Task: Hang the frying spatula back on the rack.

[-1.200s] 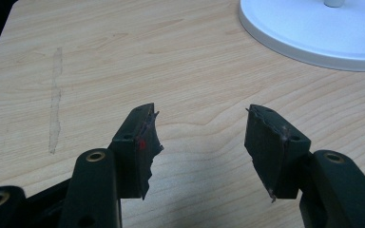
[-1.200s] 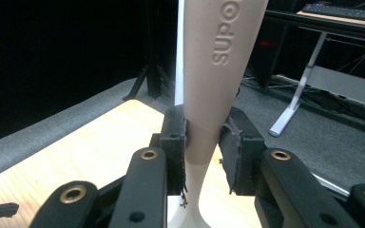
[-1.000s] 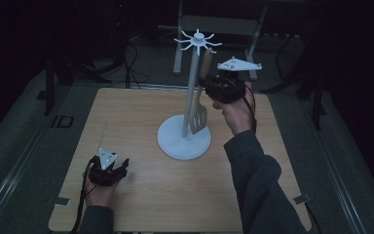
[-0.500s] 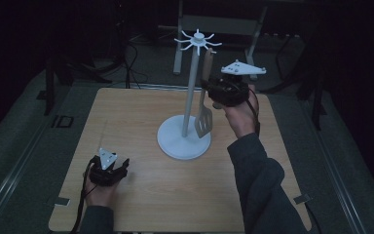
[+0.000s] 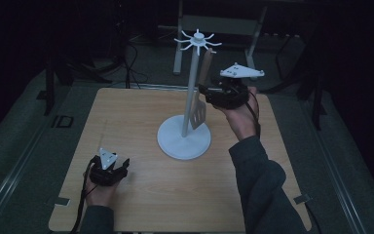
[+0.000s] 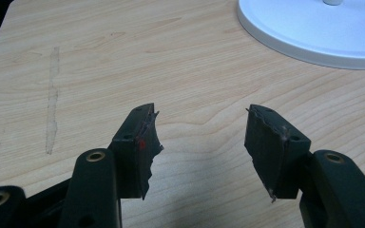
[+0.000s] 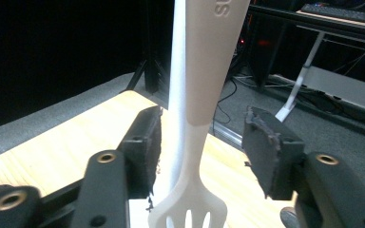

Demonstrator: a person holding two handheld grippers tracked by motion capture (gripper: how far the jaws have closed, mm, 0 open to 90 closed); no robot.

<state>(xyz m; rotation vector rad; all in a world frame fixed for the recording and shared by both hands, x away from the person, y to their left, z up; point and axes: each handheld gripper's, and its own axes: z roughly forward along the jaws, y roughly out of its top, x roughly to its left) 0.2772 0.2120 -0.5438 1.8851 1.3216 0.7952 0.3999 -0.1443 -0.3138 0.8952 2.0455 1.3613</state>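
A white slotted spatula [image 5: 200, 100] is hanging head-down from the spoked top of a white rack [image 5: 185, 139] standing at the middle of a wooden counter [image 5: 126, 117], its handle reaching up to one of the spokes and its blade dangling just above the rack's round base, beside the pole. The right claw [image 5: 205, 91], held up in a person's right hand [image 5: 238, 117], is sitting level with the spatula's handle, and its jaws have just been opening: in the right gripper view the spatula [image 7: 197, 109] is passing between the two black pads [image 7: 147, 147] with a gap showing on the right side, while on the left the handle is sitting just beside the pad, and whether they are touching cannot be told. The left claw [image 5: 121, 171] is resting low over the near left part of the counter in the person's left hand [image 5: 100, 192], well apart from the rack. In the left gripper view its jaws are standing wide apart with nothing but bare wood [image 6: 123, 71] between them, and the edge of the rack's base [image 6: 313, 33] is lying farther ahead at upper right.
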